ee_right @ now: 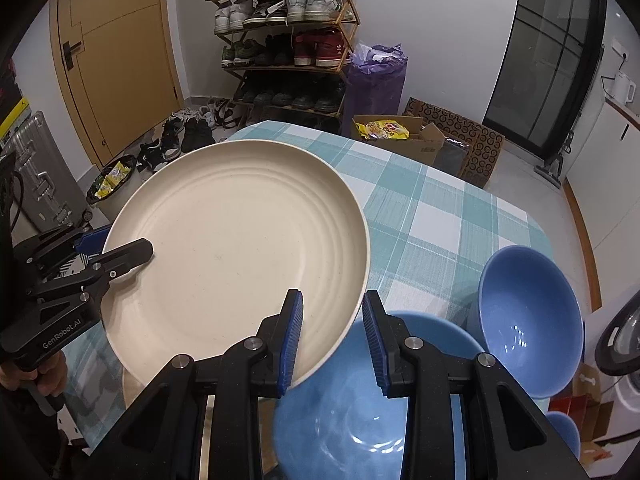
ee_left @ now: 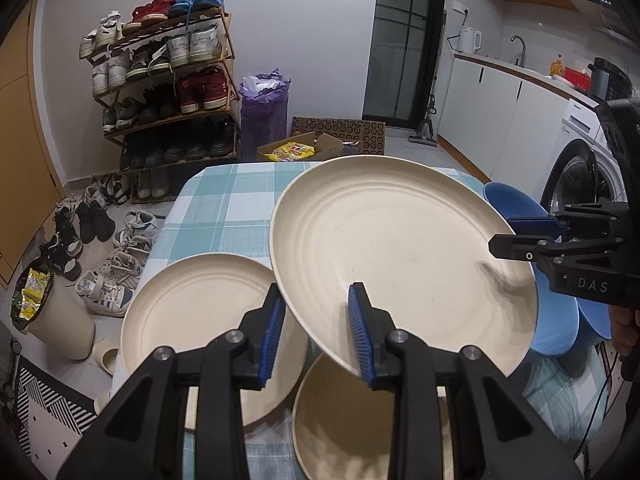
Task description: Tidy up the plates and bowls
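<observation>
A large cream plate [ee_left: 400,248] [ee_right: 240,240] hangs tilted above the table, held at two opposite rims. My left gripper [ee_left: 316,296] [ee_right: 120,242] is shut on its near-left rim. On the opposite rim my right gripper [ee_right: 332,304] [ee_left: 502,234] is also shut. Below it on the checked tablecloth [ee_left: 224,208] [ee_right: 440,216] lie a second cream plate [ee_left: 200,312] and a third cream dish [ee_left: 340,420]. Two blue bowls [ee_right: 528,320] [ee_right: 352,408] stand on the right side of the table, one partly under the held plate.
Beyond the table's far edge are a shoe rack [ee_left: 168,80], loose shoes on the floor, a purple bag [ee_left: 264,120] and a cardboard box [ee_right: 400,136]. A bin [ee_left: 52,312] stands left of the table. A washing machine [ee_left: 580,176] and counter are on the right.
</observation>
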The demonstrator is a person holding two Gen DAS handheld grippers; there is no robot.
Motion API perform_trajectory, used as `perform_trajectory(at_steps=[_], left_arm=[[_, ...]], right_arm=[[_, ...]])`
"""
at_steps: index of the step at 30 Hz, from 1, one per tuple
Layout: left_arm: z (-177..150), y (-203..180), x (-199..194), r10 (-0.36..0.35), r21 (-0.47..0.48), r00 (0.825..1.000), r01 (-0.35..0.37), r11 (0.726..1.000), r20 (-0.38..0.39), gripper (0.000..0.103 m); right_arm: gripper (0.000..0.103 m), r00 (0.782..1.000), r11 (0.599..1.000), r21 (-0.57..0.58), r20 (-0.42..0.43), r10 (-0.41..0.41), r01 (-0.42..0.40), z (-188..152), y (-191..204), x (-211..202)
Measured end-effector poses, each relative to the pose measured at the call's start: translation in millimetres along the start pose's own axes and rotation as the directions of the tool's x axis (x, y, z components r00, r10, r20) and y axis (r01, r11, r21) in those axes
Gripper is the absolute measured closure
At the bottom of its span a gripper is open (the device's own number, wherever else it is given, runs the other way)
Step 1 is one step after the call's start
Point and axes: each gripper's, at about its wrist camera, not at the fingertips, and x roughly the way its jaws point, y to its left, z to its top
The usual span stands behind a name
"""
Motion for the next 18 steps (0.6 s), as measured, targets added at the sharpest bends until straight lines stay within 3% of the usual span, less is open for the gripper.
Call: perform_trajectory(at_steps=[18], left_arm=[[-19.8,-0.8,-30.8,0.002,0.016,1.0,-0.002,1.0,0.023,0.072]], right_arm=[[0.072,1.0,1.0,-0.017,0.022,0.02,-0.019,-28.1,22.8,-27.0]])
